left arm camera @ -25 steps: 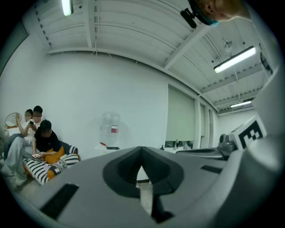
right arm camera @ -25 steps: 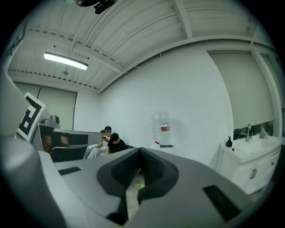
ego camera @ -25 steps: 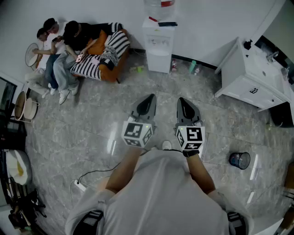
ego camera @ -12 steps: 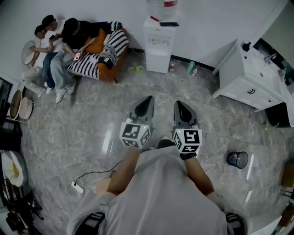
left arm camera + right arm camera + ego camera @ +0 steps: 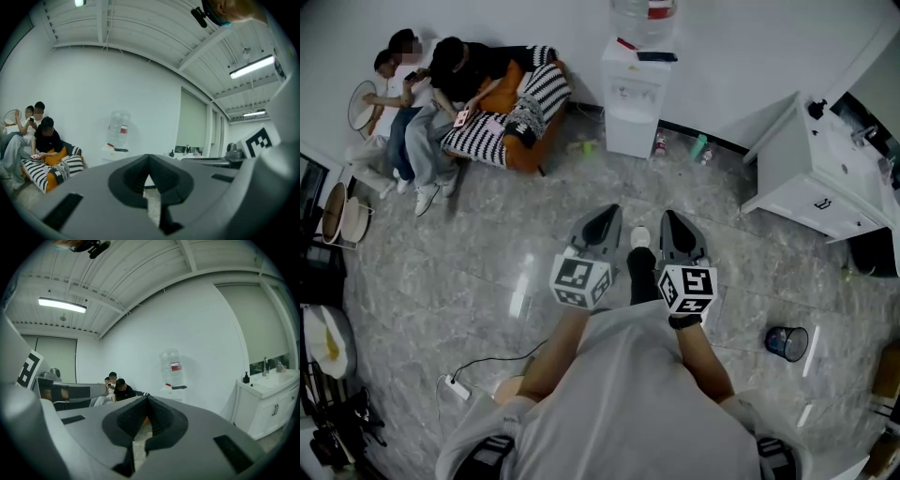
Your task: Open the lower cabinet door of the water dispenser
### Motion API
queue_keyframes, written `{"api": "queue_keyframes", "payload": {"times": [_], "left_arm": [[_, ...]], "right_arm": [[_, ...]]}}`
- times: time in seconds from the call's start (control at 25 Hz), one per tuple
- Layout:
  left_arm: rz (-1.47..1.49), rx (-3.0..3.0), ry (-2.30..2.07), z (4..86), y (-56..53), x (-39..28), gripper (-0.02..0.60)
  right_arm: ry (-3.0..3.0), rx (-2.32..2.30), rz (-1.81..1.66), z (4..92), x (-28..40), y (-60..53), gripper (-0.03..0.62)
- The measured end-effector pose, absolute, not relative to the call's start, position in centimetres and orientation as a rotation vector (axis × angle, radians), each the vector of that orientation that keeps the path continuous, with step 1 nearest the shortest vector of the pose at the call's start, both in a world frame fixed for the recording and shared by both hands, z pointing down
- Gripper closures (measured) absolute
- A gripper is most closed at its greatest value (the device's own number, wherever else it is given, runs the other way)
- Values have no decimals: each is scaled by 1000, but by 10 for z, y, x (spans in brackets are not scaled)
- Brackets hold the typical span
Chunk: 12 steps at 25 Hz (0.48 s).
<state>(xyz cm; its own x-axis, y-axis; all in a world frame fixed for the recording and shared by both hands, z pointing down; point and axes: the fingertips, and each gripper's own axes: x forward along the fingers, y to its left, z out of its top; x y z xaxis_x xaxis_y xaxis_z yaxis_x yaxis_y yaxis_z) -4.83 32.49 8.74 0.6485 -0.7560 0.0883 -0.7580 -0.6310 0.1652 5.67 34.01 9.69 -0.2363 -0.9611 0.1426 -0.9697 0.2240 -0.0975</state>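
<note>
Left claw (image 5: 602, 221) and right claw (image 5: 675, 225), pressed together and empty, are well short of the far white water dispenser (image 5: 635, 94); its lower cabinet door (image 5: 629, 131) looks unopened.

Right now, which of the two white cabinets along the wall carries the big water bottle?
The narrow water dispenser beside the orange sofa; the wider sink cabinet at the right has a basin and tap instead.
</note>
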Motion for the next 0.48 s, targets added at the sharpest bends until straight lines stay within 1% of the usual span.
{"api": "queue_keyframes", "payload": {"times": [0.2, 0.48], "left_arm": [[37, 2671, -1244, 96, 249, -31, 571], [53, 2706, -1245, 100, 113, 10, 571]], "right_arm": [[-2420, 1911, 289, 106, 77, 261, 583], [-2410, 1909, 315, 119, 119, 123, 583]]}}
